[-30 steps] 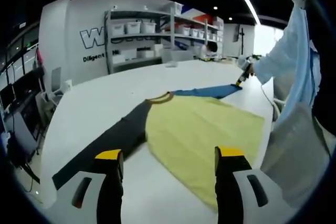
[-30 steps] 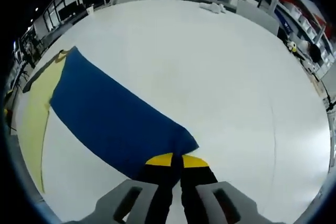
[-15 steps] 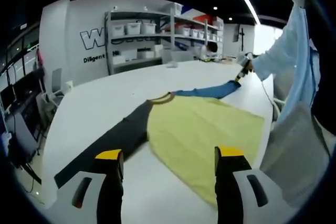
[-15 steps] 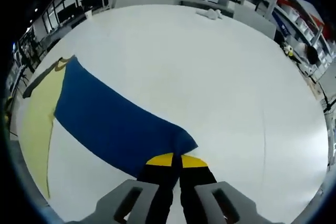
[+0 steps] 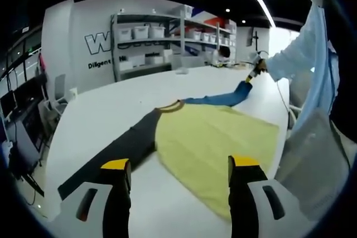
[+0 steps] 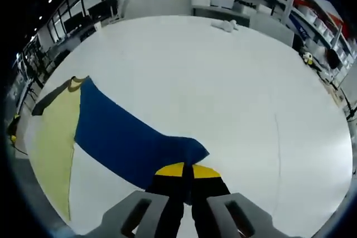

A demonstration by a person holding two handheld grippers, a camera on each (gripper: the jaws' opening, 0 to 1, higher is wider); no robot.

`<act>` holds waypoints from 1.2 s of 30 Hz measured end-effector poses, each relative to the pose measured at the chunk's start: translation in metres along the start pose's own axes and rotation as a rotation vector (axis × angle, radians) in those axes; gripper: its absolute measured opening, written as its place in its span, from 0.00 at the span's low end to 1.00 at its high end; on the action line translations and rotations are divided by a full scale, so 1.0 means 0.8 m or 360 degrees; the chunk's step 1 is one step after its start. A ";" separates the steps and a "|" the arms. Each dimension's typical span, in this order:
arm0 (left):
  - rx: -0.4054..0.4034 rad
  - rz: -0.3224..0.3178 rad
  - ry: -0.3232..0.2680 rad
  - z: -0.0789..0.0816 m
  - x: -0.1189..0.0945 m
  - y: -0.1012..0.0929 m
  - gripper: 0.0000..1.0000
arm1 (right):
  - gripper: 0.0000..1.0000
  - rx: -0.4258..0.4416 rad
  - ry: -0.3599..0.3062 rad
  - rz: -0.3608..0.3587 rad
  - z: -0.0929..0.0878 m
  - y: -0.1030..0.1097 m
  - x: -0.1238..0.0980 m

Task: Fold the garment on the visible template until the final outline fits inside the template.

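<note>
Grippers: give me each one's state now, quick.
Left gripper: open, holding nothing.
Right gripper: shut on the blue sleeve.

A broad white table [image 5: 111, 115] carried the garment [image 5: 215, 137], spread flat; its black sleeve [image 5: 120, 151] lay out beside the yellow body, and a small pale object [image 6: 226, 25] sat well apart.
</note>
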State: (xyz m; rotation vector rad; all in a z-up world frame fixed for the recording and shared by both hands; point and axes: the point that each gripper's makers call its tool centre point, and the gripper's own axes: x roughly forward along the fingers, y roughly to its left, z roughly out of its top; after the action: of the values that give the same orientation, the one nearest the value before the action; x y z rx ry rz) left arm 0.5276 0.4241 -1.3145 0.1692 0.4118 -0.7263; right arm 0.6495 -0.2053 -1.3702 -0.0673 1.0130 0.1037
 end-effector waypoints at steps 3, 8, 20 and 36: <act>-0.0002 0.0000 -0.0016 0.002 -0.002 0.000 0.69 | 0.00 0.0014 -0.0031 0.0031 0.016 0.012 -0.011; 0.0002 0.0001 -0.0043 0.005 -0.007 -0.002 0.69 | 0.00 -0.0006 -0.0075 0.0089 0.041 0.035 -0.024; 0.0004 0.0005 -0.0084 0.006 -0.023 -0.004 0.70 | 0.00 -0.0015 -0.0121 0.0315 0.084 0.106 -0.058; 0.0023 -0.0028 -0.0109 0.011 -0.030 -0.014 0.71 | 0.00 -0.0039 -0.0219 0.0548 0.148 0.225 -0.084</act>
State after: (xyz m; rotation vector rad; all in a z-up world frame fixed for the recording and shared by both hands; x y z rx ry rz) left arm 0.5063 0.4279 -1.2962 0.1540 0.3431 -0.7505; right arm 0.6929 -0.0176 -1.2521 0.0915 0.8783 0.4295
